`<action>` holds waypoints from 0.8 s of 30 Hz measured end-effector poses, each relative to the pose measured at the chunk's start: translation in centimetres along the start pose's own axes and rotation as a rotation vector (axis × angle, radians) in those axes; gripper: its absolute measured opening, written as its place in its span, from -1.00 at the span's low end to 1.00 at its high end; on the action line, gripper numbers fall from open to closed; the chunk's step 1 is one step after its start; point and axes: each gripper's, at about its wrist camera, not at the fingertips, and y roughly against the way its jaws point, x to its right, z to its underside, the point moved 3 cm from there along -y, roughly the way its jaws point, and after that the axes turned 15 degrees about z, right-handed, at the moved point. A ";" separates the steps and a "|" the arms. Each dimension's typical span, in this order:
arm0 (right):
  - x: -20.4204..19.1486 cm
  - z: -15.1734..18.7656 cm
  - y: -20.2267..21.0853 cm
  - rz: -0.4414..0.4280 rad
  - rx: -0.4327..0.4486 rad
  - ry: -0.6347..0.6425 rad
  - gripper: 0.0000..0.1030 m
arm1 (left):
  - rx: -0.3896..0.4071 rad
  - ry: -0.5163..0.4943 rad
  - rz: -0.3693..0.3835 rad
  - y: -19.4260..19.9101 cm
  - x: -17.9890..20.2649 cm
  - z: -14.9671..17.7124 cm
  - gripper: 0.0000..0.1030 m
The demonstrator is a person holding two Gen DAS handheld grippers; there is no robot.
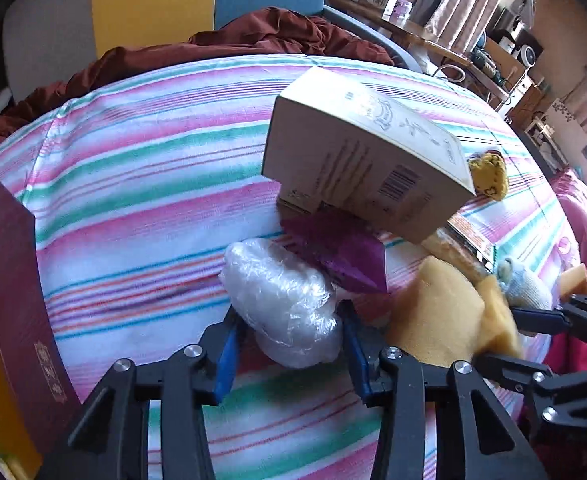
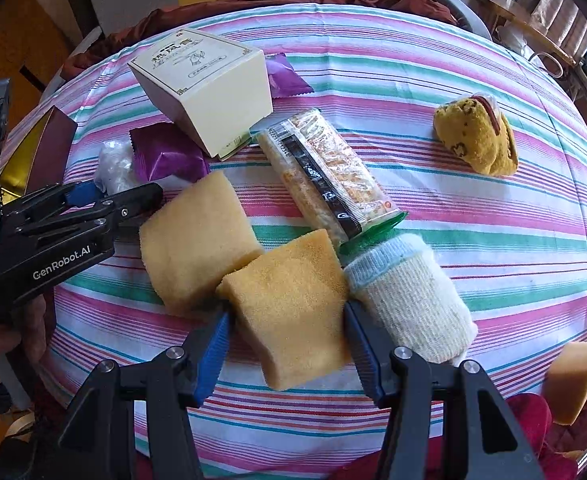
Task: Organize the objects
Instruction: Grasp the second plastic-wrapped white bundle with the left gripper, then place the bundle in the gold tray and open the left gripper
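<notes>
- Two grippers worked: left gripper (image 1: pixel 289 328) jaws clamped on plastic bundle (image 1: pixel 283 304).
- Right gripper (image 2: pixel 287 320) jaws clamped on sponge (image 2: pixel 289 304); sock (image 2: pixel 409 300) at 3 o'clock.

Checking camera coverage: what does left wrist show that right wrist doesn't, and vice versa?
Left wrist only: the left gripper shut on the clear plastic bundle, seen close up.

Right wrist only: the right gripper pinching a yellow sponge, a third sponge at the edge, the snack packet in full.

Both: cream box, purple sachet, cream sock, mustard plush, striped cloth, maroon box.
</notes>
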 end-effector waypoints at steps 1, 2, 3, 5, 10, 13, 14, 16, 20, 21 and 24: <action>0.0 0.0 0.0 0.003 -0.001 0.002 0.10 | 0.004 0.007 0.002 0.4 0.0 0.4 -0.37; 0.0 0.1 0.0 0.007 -0.003 0.005 0.10 | 0.011 0.011 0.004 0.8 0.0 0.7 -0.37; -0.2 -0.1 -0.3 0.011 -0.003 0.007 0.10 | 0.023 0.012 0.011 1.5 0.1 1.3 -0.37; -0.7 -0.4 -0.6 0.021 -0.005 0.012 0.10 | 0.043 0.003 0.013 2.6 0.4 2.2 -0.37; -1.1 -0.5 -0.8 0.035 -0.007 0.017 0.09 | 0.093 -0.032 0.027 6.1 1.5 4.5 -0.37; -1.1 -0.5 -0.8 0.034 -0.007 0.015 0.09 | 0.115 -0.045 0.030 7.5 2.1 5.5 -0.37; -1.1 -0.4 -0.7 0.035 -0.007 0.016 0.08 | 0.122 -0.049 0.028 8.0 2.1 5.9 -0.37; -1.1 -0.4 -0.7 0.040 -0.008 0.019 0.08 | 0.134 -0.056 0.025 9.0 2.2 6.7 -0.37; -0.7 -0.1 -0.5 0.045 -0.008 0.019 0.08 | 0.153 -0.044 0.023 10.6 1.6 8.1 -0.37; -0.7 -0.1 -0.5 0.045 -0.008 0.018 0.08 | 0.162 -0.039 0.020 11.0 1.3 8.4 -0.37; -1.4 -0.3 -0.8 0.048 -0.009 0.018 0.08 | 0.188 -0.016 0.014 12.6 0.4 9.2 -0.37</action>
